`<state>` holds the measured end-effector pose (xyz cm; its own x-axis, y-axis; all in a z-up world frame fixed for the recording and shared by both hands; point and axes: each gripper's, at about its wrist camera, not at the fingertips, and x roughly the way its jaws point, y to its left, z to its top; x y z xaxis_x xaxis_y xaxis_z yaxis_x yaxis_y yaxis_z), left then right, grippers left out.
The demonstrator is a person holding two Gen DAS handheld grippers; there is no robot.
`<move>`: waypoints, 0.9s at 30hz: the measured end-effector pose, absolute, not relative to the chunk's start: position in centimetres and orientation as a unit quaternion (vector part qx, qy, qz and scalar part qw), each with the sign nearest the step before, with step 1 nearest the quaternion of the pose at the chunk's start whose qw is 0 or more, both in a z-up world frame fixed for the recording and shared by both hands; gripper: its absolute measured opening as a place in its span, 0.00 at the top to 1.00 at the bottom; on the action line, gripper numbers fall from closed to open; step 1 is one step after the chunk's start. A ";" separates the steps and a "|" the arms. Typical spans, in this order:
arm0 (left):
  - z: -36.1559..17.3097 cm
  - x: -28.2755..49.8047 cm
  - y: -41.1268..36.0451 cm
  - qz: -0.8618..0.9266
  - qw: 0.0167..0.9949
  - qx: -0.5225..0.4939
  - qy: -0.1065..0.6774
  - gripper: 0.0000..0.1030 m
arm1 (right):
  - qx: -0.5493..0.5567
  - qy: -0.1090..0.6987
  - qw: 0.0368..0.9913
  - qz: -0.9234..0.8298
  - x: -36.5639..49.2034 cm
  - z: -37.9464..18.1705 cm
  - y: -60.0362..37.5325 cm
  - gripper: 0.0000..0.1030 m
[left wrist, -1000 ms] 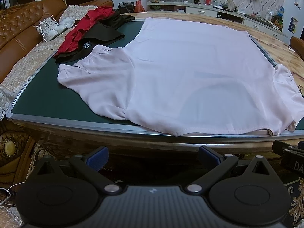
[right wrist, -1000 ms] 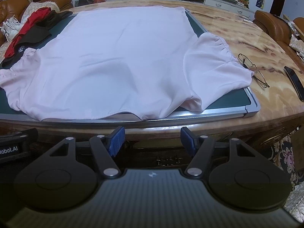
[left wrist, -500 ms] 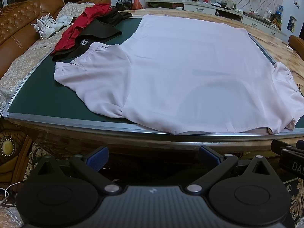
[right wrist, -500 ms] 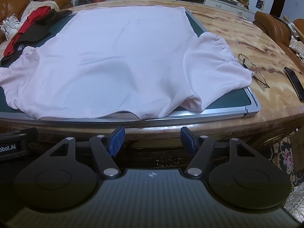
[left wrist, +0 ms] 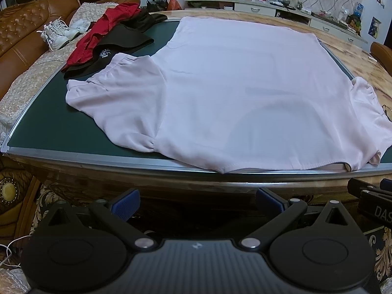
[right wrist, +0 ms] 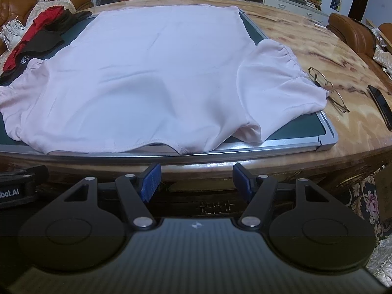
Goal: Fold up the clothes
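Living-room clutter behind; green mat [left wrist: 49, 127] on a marble table [right wrist: 318, 49]. Left: red and black clothes [left wrist: 105, 41] heaped at the mat's far corner. Centre: pale pink blouse [left wrist: 232, 93] spread flat, neckline at the near edge, one sleeve [left wrist: 117, 98] out left, the other sleeve [right wrist: 276, 78] reaching over the mat's right edge, beside glasses [right wrist: 325, 88]. Left gripper [left wrist: 196, 199] and right gripper [right wrist: 197, 177] both released, wide apart, holding nothing, below the table edge. Probably best folded by pinching seams rather than loose cloth, keeping clear of the glasses.
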<state>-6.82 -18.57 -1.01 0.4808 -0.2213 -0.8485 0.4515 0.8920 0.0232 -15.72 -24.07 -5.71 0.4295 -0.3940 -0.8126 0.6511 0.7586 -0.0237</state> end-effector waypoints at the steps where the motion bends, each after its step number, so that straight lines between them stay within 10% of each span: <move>1: -1.0 -6.8 -18.6 -0.198 0.852 0.123 0.470 0.00 | 0.150 0.432 0.832 -0.314 -15.7 -5.8 -24.1 0.29; 27: -0.6 -5.9 -16.6 -0.187 0.861 0.108 0.461 0.00 | 0.169 0.427 0.833 -0.309 -15.9 -5.8 -24.1 0.29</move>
